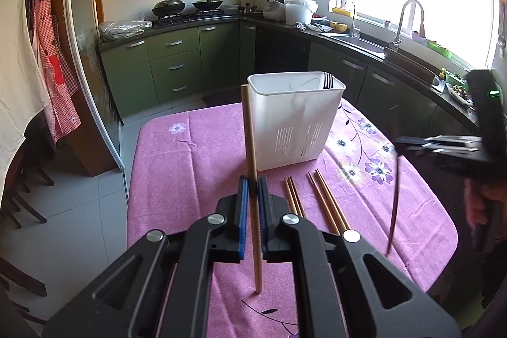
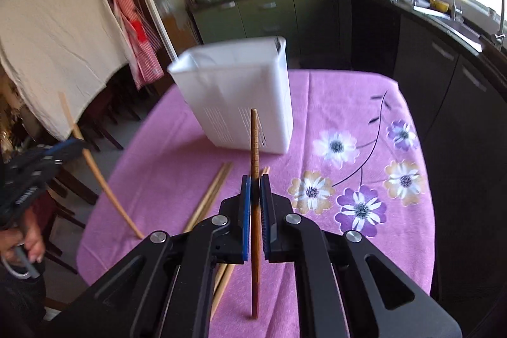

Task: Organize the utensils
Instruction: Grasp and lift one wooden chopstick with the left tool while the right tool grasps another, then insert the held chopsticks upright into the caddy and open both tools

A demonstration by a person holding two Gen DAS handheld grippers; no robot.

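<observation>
My left gripper (image 1: 252, 179) is shut on a light wooden chopstick (image 1: 250, 148), held upright with its lower tip touching the pink cloth. My right gripper (image 2: 255, 179) is shut on a dark brown chopstick (image 2: 254, 141), also upright with its tip on the cloth. The white utensil holder (image 1: 296, 119) stands just beyond, with dark utensil tips showing at its far right corner; it also shows in the right wrist view (image 2: 240, 97). Several chopsticks (image 1: 317, 201) lie flat on the cloth between me and the holder. The right gripper appears in the left wrist view (image 1: 399, 144) with its chopstick hanging down.
The table has a pink flowered cloth (image 1: 177, 173) with edges near on the left and right. Dark chairs (image 2: 79, 179) stand at the table's left. Green kitchen cabinets (image 1: 177, 65), a stove with woks and a sink counter (image 1: 364, 41) lie beyond.
</observation>
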